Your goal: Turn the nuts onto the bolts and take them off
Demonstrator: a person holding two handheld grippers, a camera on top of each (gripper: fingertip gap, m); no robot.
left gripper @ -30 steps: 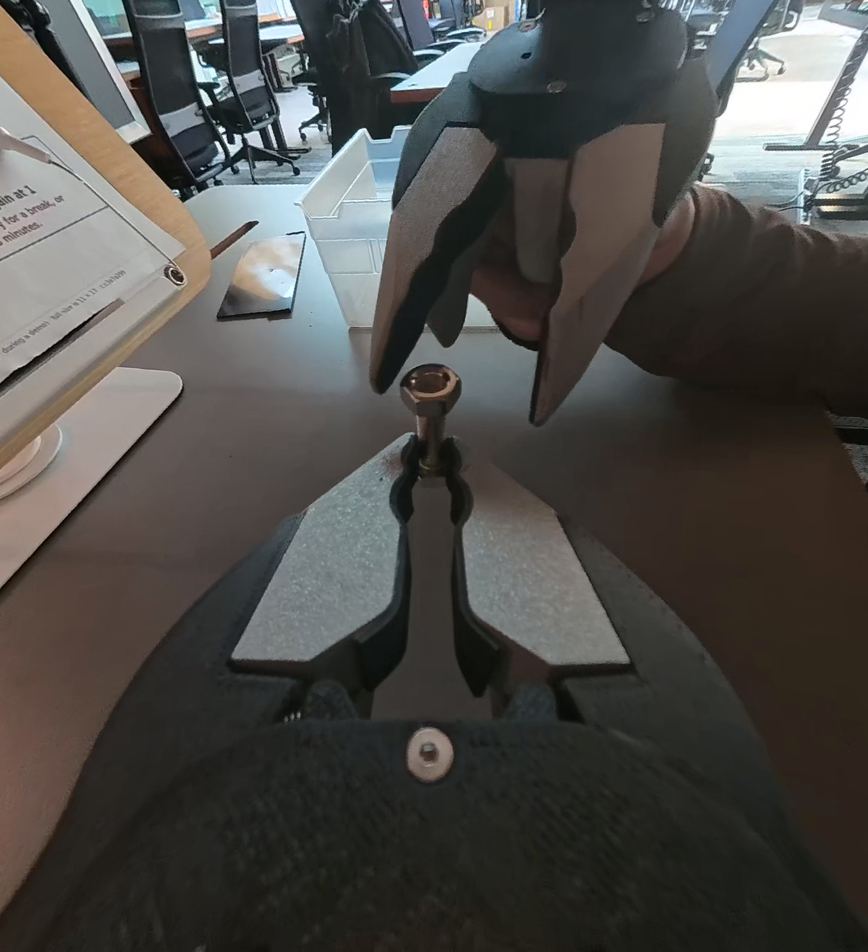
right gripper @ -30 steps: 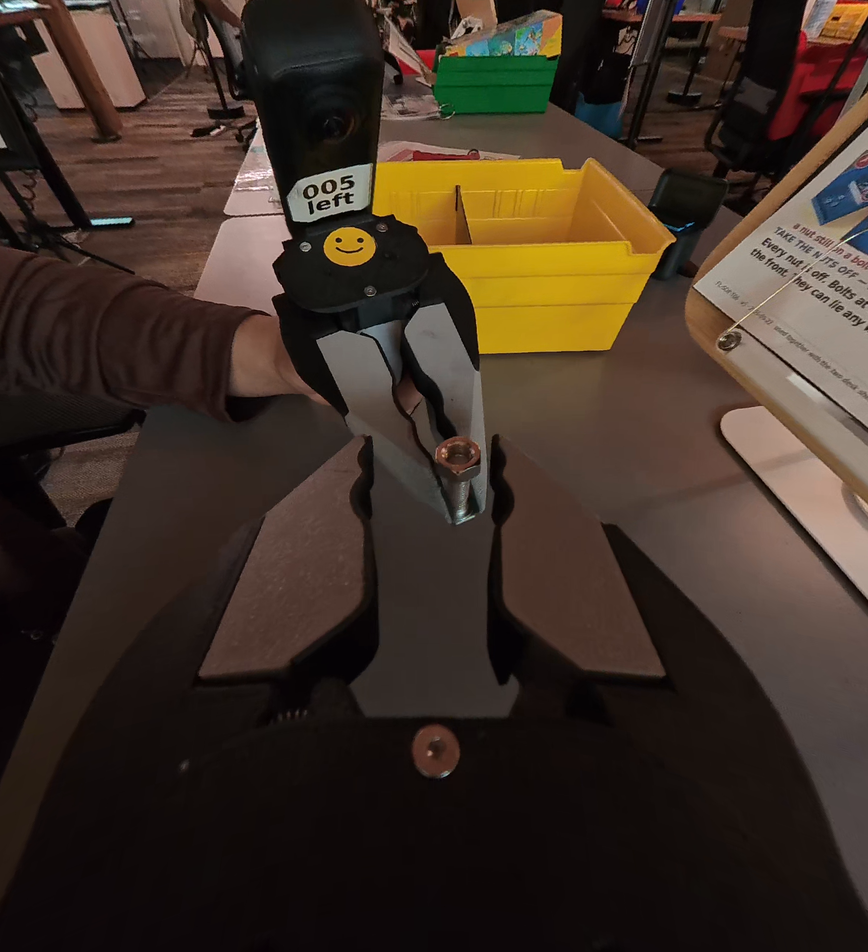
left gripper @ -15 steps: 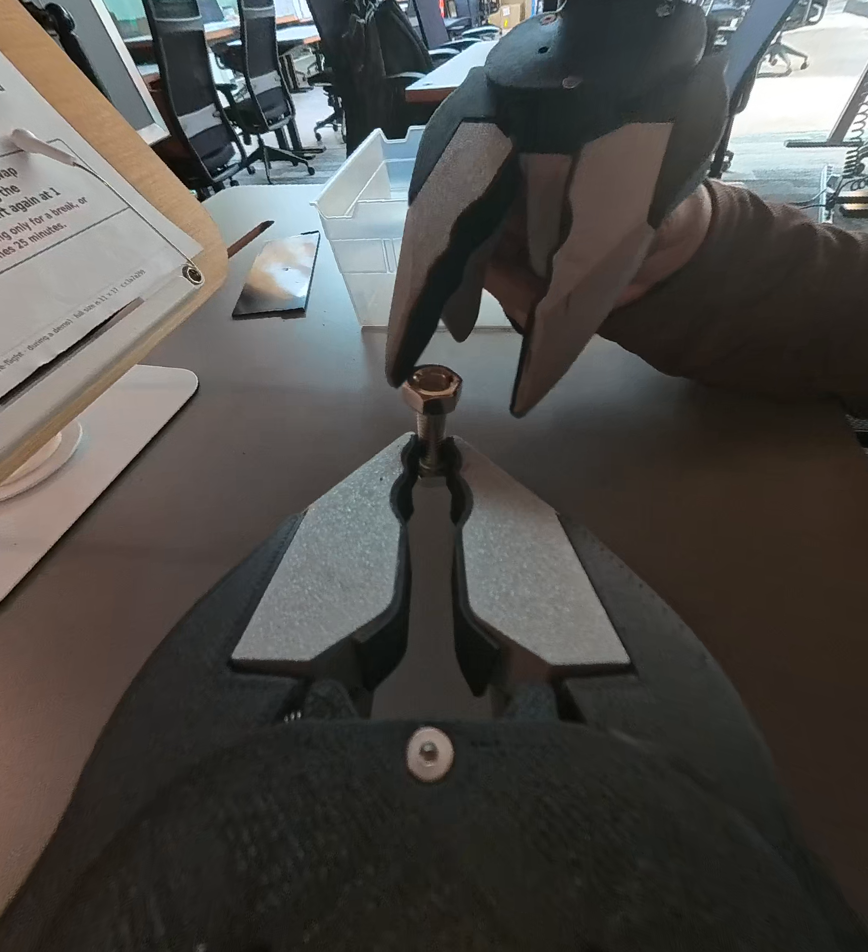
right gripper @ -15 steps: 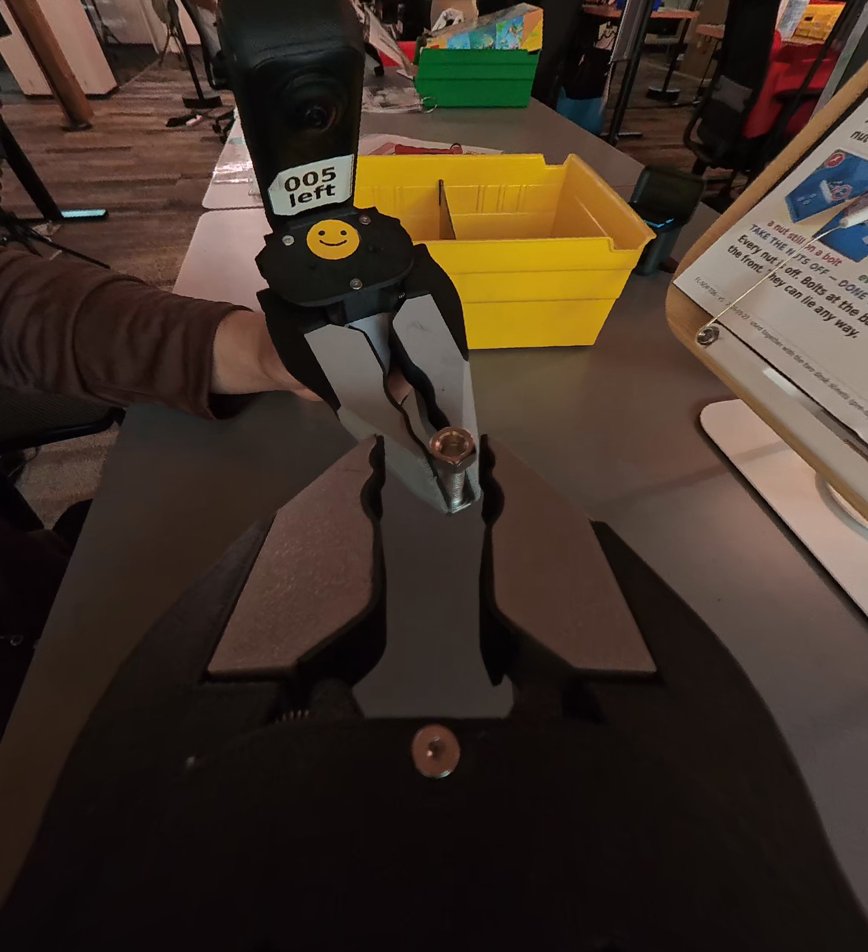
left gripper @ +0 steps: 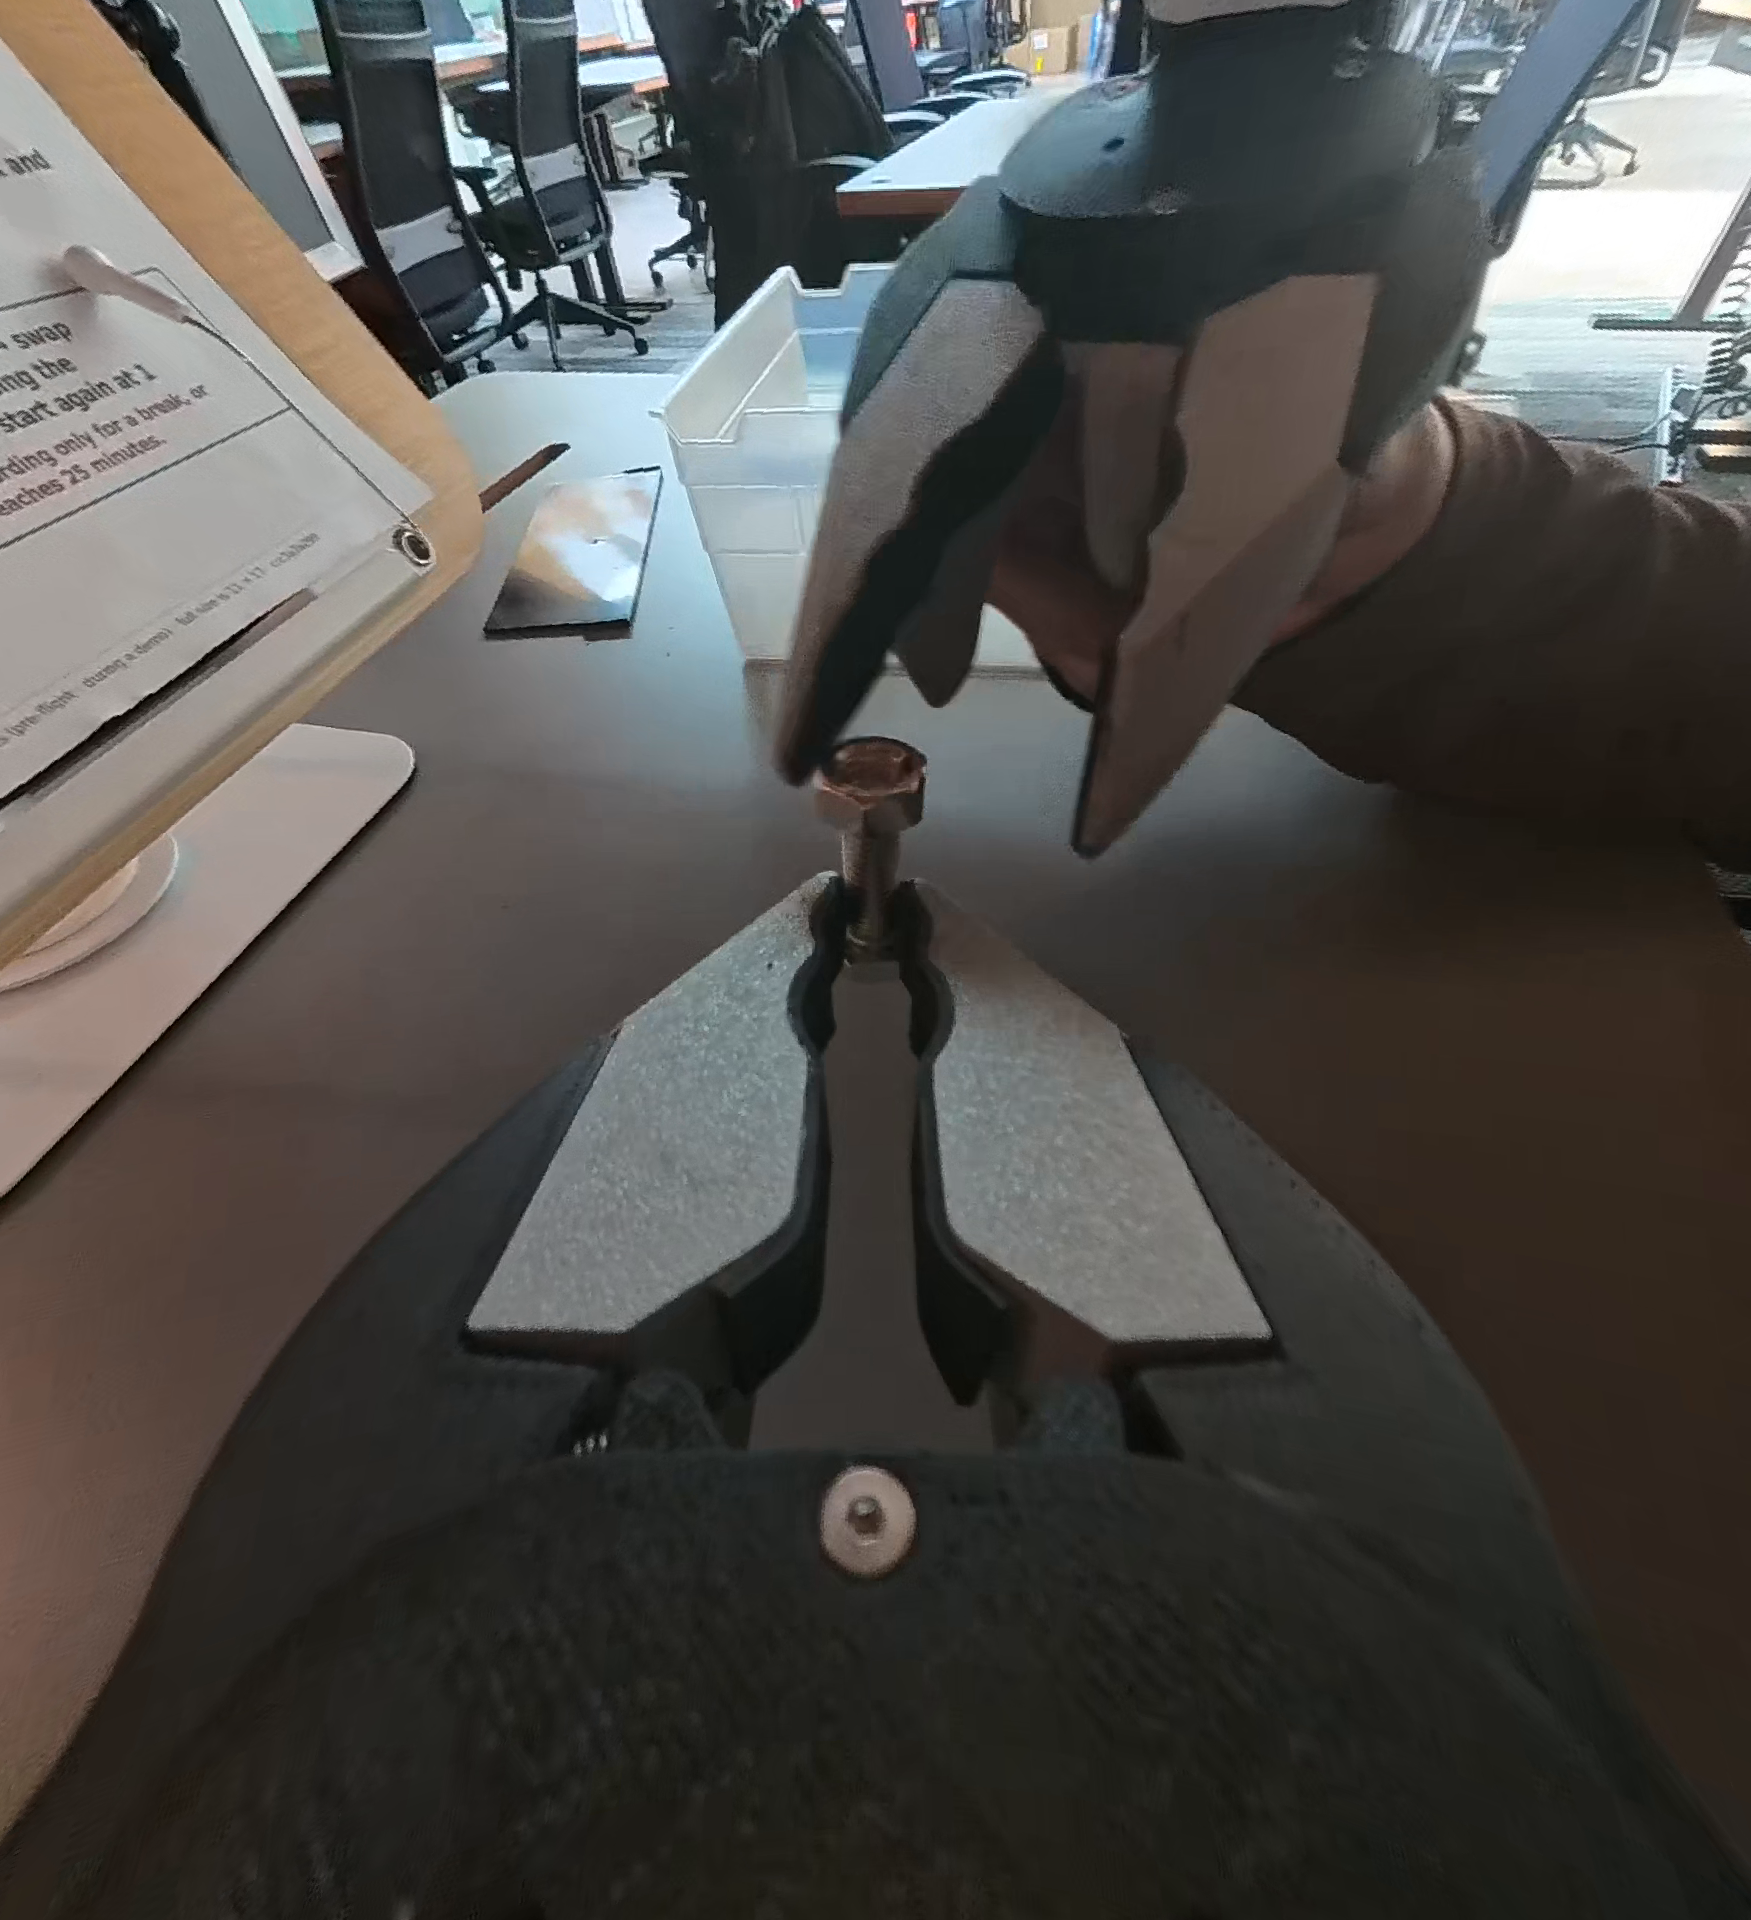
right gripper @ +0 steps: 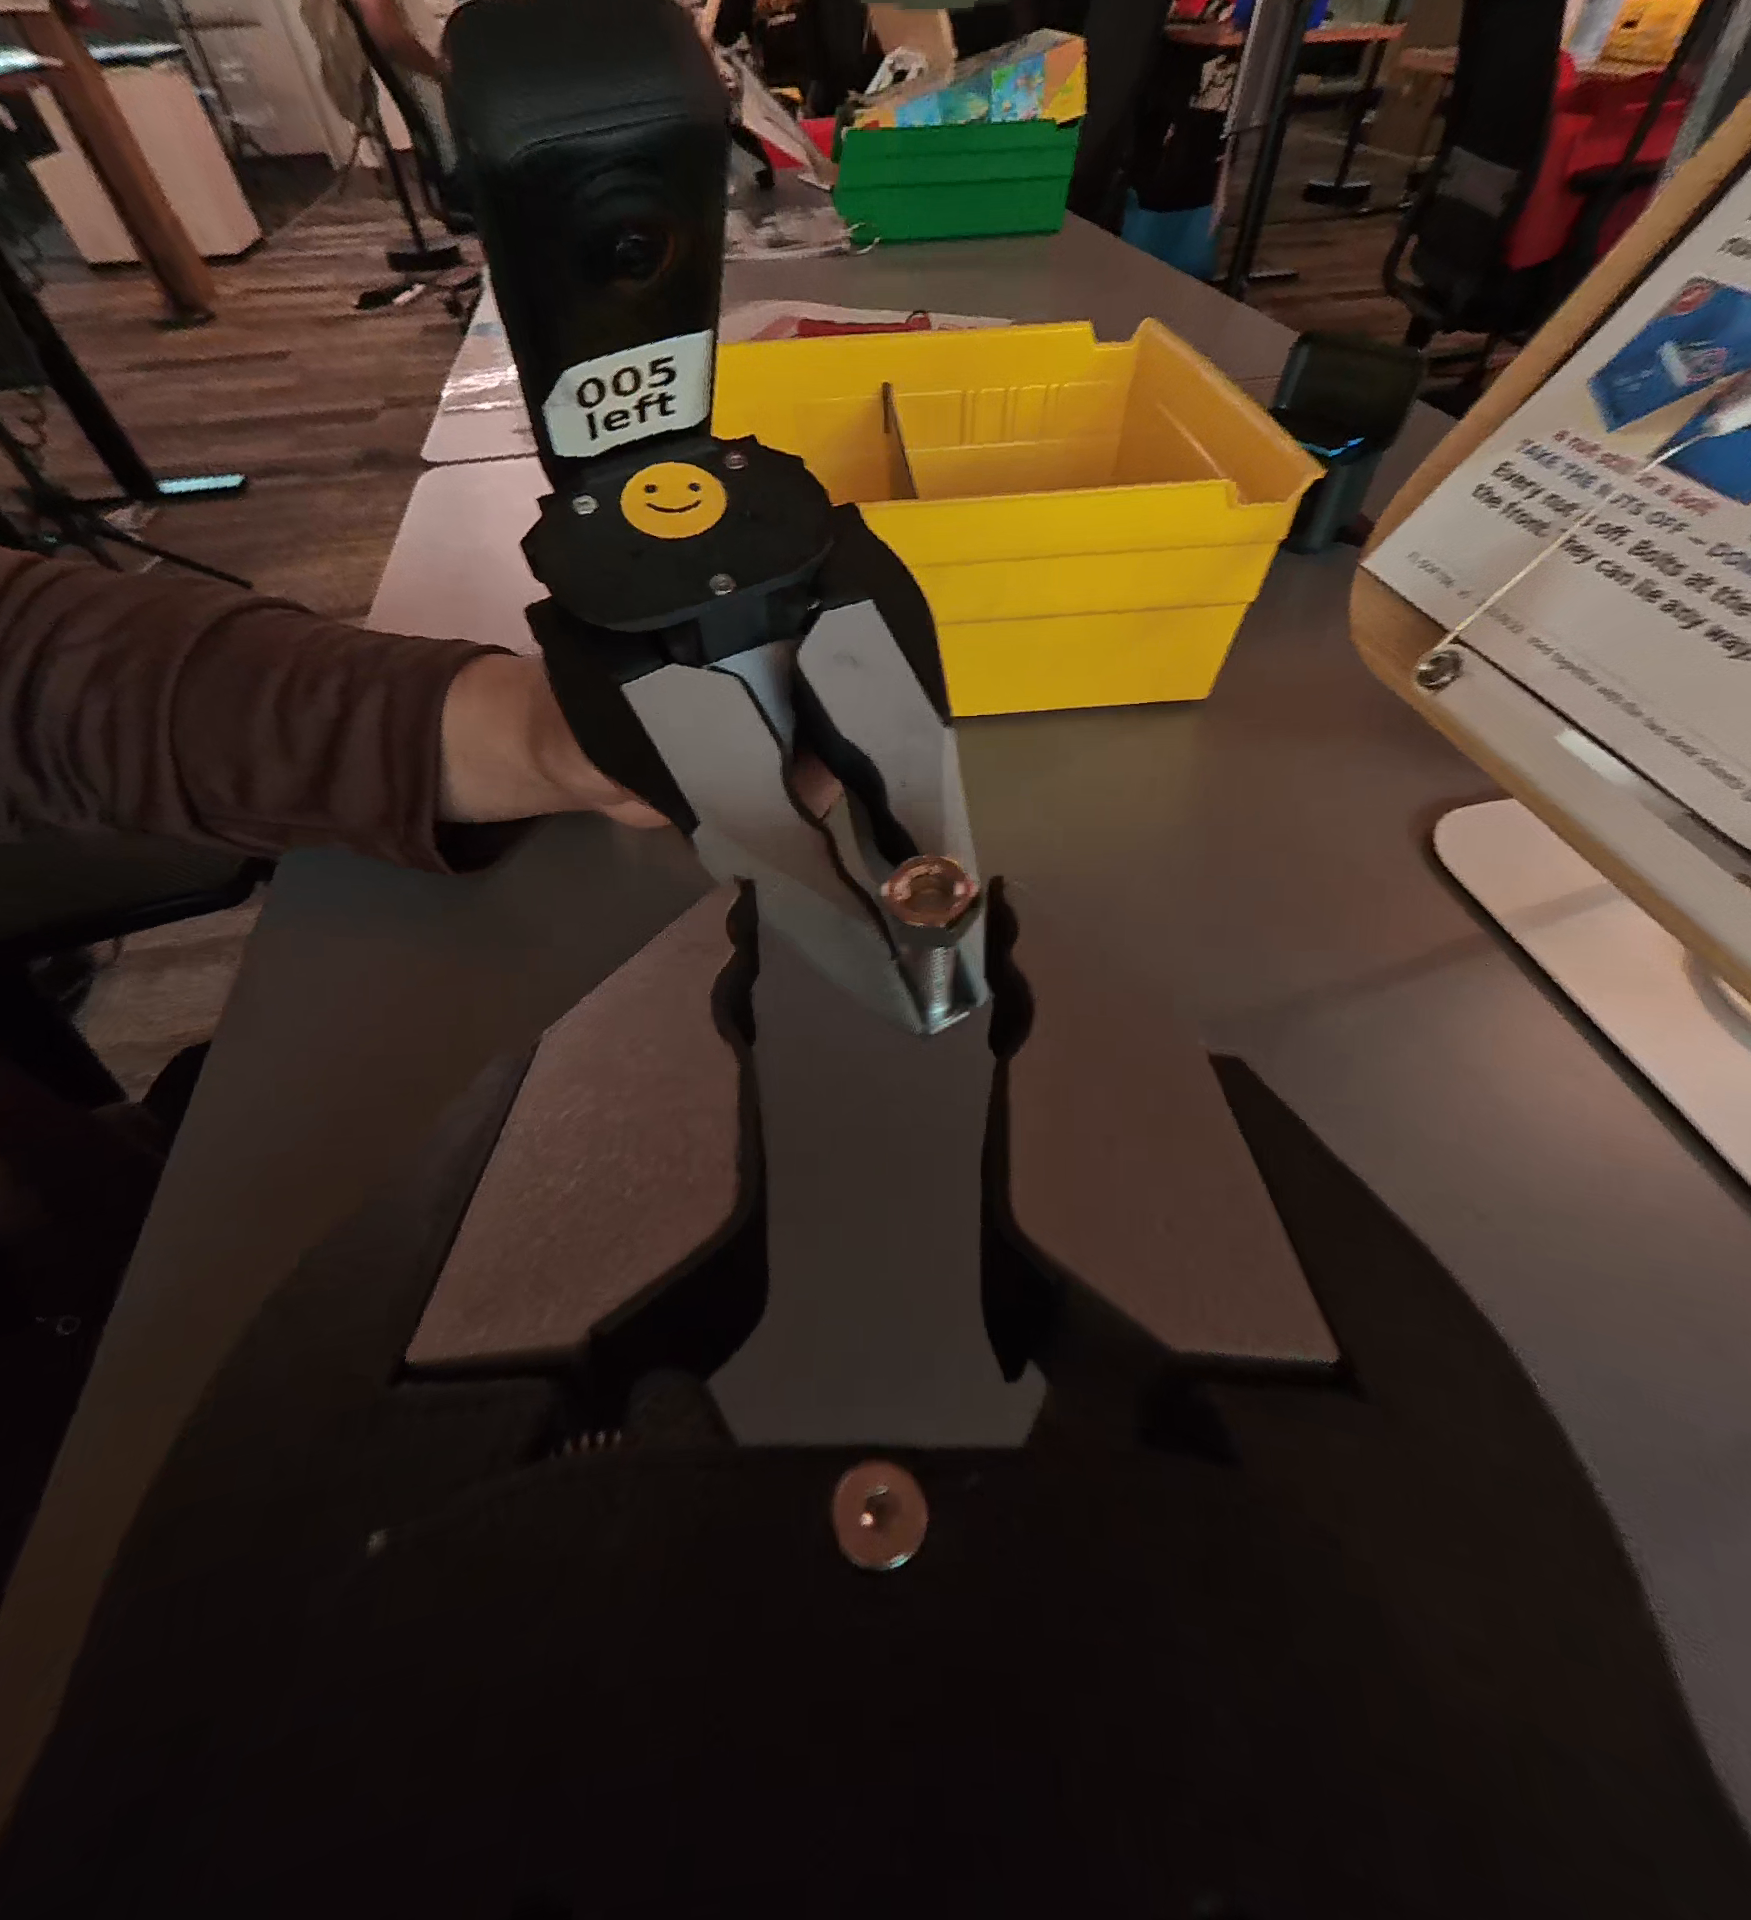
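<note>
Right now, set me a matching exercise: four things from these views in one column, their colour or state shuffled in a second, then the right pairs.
Things:
1. left gripper
2. right gripper
3. nut
4. bin behind the left gripper

States:
A. yellow, with a divider inside
B. open, fingers either side of the nut
C. shut on the bolt
D. sitting at the top of the upright bolt

Pairs: 1-C, 2-B, 3-D, 4-A
</note>
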